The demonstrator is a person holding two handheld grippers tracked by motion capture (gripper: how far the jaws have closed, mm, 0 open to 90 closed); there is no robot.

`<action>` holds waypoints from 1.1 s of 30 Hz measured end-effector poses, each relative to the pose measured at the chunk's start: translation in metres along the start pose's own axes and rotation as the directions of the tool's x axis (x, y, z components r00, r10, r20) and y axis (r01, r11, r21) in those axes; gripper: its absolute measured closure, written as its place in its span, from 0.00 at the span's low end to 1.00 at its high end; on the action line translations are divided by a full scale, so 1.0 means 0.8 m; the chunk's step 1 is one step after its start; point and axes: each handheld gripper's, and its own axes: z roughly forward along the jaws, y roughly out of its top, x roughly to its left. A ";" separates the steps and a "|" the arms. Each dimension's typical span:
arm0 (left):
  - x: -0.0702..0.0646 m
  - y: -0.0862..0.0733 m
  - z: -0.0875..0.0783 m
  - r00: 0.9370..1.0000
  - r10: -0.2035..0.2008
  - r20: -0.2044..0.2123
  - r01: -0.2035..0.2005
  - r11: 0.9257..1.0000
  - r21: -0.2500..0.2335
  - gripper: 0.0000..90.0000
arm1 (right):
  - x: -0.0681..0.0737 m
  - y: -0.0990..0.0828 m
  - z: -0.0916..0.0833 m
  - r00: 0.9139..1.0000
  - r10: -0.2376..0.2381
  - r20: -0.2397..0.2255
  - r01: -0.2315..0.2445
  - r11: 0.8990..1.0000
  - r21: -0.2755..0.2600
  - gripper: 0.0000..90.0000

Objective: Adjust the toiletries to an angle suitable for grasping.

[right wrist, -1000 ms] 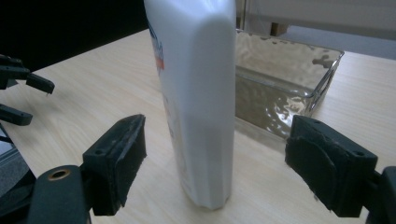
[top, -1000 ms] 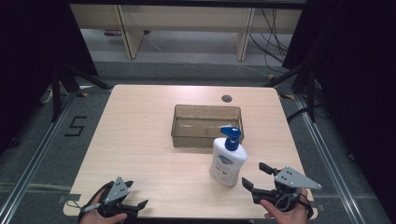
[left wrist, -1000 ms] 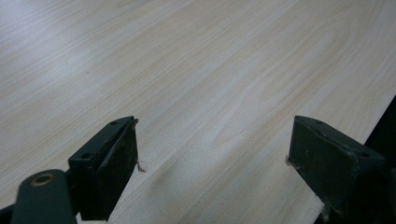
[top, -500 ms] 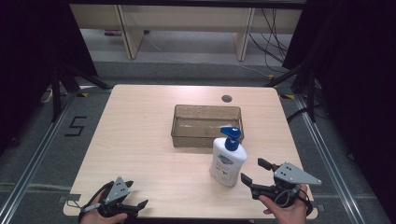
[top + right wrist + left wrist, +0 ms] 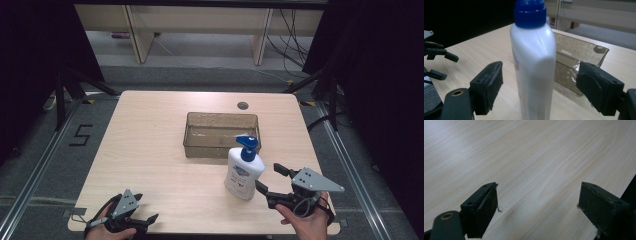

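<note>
Pale wooden table (image 5: 150,145) on grey floor (image 5: 30,165), shelving (image 5: 200,20) behind.

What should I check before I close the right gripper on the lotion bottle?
1. Right gripper open: ok, its fingers stand wide apart.
2. Lotion bottle between the fingers: ok in the right gripper view, where it stands centred with a gap on each side.
3. Bottle upright on the table: ok, blue pump on top.
4. Contact with the bottle: none yet, both pads are apart from it.
5. Clear bin out of the way: ok, it sits behind the bottle, apart from the fingers.
6. Left gripper clear: ok, open over bare table at the near left edge.
</note>
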 end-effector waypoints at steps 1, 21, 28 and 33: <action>0.000 0.000 0.000 1.000 0.001 0.000 -0.001 1.000 0.000 0.17 | -0.001 0.002 0.001 1.000 -0.011 -0.005 0.011 1.000 0.005 0.24; 0.000 0.000 0.001 1.000 -0.015 0.000 0.015 1.000 -0.008 0.17 | -0.002 0.040 0.009 0.999 -0.030 -0.021 0.029 0.999 -0.030 0.26; 0.001 0.000 0.000 1.000 -0.005 0.004 0.005 1.000 -0.005 0.17 | 0.000 0.047 0.014 1.000 -0.025 -0.019 0.024 0.999 -0.036 0.26; 0.000 0.000 0.000 1.000 -0.004 0.002 0.004 1.000 -0.002 0.17 | 0.001 0.053 0.023 0.999 -0.025 -0.035 0.024 0.999 -0.036 0.26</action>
